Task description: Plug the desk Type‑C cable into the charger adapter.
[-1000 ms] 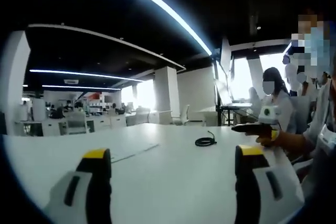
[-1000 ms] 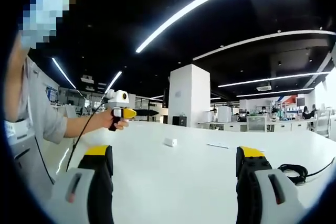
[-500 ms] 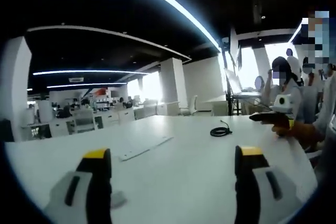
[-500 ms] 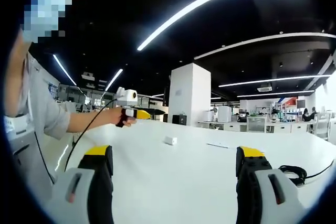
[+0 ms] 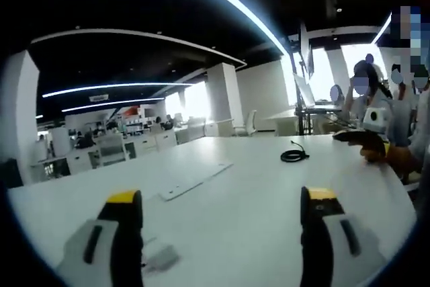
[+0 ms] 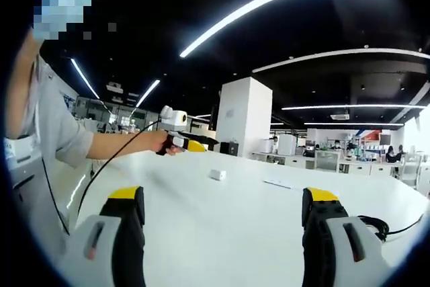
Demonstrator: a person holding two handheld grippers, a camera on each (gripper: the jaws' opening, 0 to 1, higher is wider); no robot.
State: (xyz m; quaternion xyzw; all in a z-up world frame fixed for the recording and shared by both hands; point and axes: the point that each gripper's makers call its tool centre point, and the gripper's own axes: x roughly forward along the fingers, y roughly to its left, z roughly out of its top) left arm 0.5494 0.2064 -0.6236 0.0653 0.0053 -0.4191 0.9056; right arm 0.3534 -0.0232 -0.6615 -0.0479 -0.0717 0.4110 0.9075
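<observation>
A black coiled Type-C cable (image 5: 293,156) lies on the white desk (image 5: 235,220), far ahead and to the right of my left gripper (image 5: 222,196). That gripper is open with nothing between its jaws. A small white charger adapter (image 5: 161,258) lies on the desk just beside its left jaw. In the right gripper view the adapter (image 6: 216,175) sits mid-desk, ahead of my open right gripper (image 6: 224,195). The cable (image 6: 373,223) lies at the lower right of that view. A hand holds the left gripper (image 6: 187,143) above the desk's far left.
A flat white strip (image 5: 195,179) lies on the desk ahead of the left gripper and shows as a thin strip (image 6: 277,184) in the right gripper view. The other gripper (image 5: 366,136) is held in a hand at the right. Pillars, desks and seated people stand behind.
The left gripper view has swung, so the cable sits further right and the adapter has come in beside the left jaw. In the right gripper view the left gripper has moved right. Both grippers stay open.
</observation>
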